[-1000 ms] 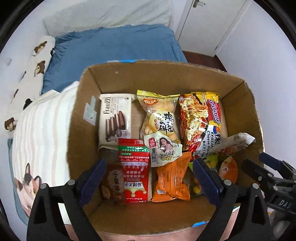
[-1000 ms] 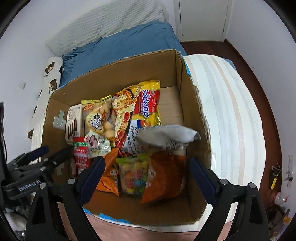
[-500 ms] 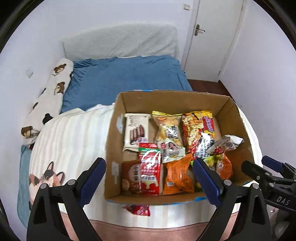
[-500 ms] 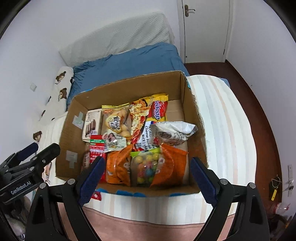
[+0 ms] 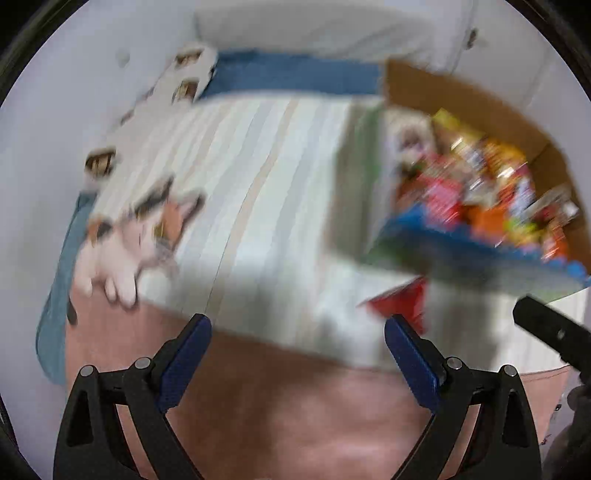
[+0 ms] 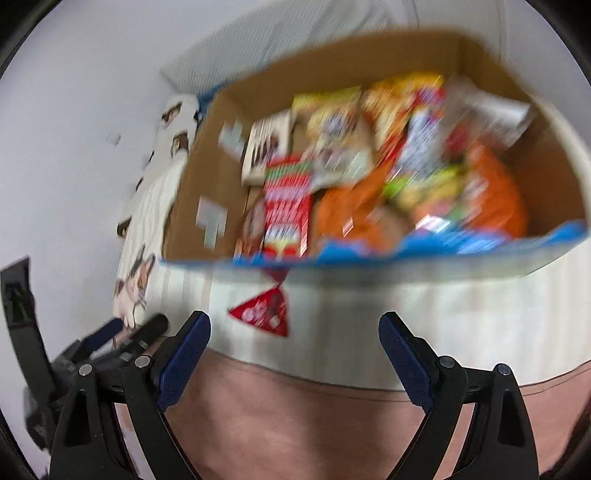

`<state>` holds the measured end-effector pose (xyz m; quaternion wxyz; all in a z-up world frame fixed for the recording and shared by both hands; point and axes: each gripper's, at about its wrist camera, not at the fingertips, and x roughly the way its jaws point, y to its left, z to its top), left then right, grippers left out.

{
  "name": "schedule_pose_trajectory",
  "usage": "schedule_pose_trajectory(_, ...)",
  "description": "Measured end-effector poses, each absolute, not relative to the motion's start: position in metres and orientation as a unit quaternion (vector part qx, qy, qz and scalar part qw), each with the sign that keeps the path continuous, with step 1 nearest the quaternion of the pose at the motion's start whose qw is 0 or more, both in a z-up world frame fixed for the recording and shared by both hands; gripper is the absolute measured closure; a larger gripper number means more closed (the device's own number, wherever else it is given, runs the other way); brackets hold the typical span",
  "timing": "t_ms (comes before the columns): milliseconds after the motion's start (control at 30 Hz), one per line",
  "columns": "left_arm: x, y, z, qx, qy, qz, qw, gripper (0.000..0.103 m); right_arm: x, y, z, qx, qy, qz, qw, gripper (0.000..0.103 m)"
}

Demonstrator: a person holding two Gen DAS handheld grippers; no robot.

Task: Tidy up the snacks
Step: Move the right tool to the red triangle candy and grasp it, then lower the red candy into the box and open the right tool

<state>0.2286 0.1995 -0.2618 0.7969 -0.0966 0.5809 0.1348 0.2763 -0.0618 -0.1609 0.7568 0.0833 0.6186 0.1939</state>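
Note:
Both views are motion-blurred. A cardboard box [image 6: 207,184] full of snack packets sits on a striped blanket [image 6: 424,317]; in the left wrist view the box [image 5: 465,99] is at the upper right. A red snack packet [image 6: 264,312] lies on the blanket just outside the box's near wall, also seen as the red packet [image 5: 400,304] in the left wrist view. My right gripper [image 6: 294,332] is open over the blanket, the red packet just beyond its left finger. My left gripper [image 5: 297,334] is open and empty, left of the box, near the bed's front edge.
A blue sheet [image 5: 295,75] and a pale pillow [image 5: 314,26] lie at the bed's head. A bear-print cushion [image 5: 184,70] runs along the wall. A cat picture [image 5: 136,236] marks the blanket's left. The other gripper's dark fingers [image 5: 550,332] show at right.
Both grippers have drawn back and down from above the box toward the bed's front edge. The left view has swung left, so the box slid to its right. Jaws stayed wide.

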Motion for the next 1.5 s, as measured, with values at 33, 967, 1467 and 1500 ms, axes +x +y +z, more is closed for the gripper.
schedule_pose_trajectory(33, 0.223, 0.203, -0.270, -0.099, 0.586, 0.141, 0.792, 0.007, 0.275, -0.053, -0.172, 0.084, 0.624, 0.195, 0.752, 0.008)
schedule_pose_trajectory(967, 0.209, 0.155, -0.320, -0.052, 0.631, 0.098, 0.767, 0.007, 0.255, -0.039, -0.225, 0.042, 0.637, 0.162, 0.752, 0.057)
schedule_pose_trajectory(1467, 0.218, 0.065, -0.234, -0.087, 0.602, -0.022, 0.794, 0.007, 0.238, -0.151, -0.116, 0.135, 0.573, 0.156, 0.793, 0.057)
schedule_pose_trajectory(1500, 0.223, 0.063, -0.222, -0.090, 0.594, -0.028, 0.799, 0.007, 0.242, -0.154, -0.104, 0.137, 0.564, 0.159, 0.799, 0.057)
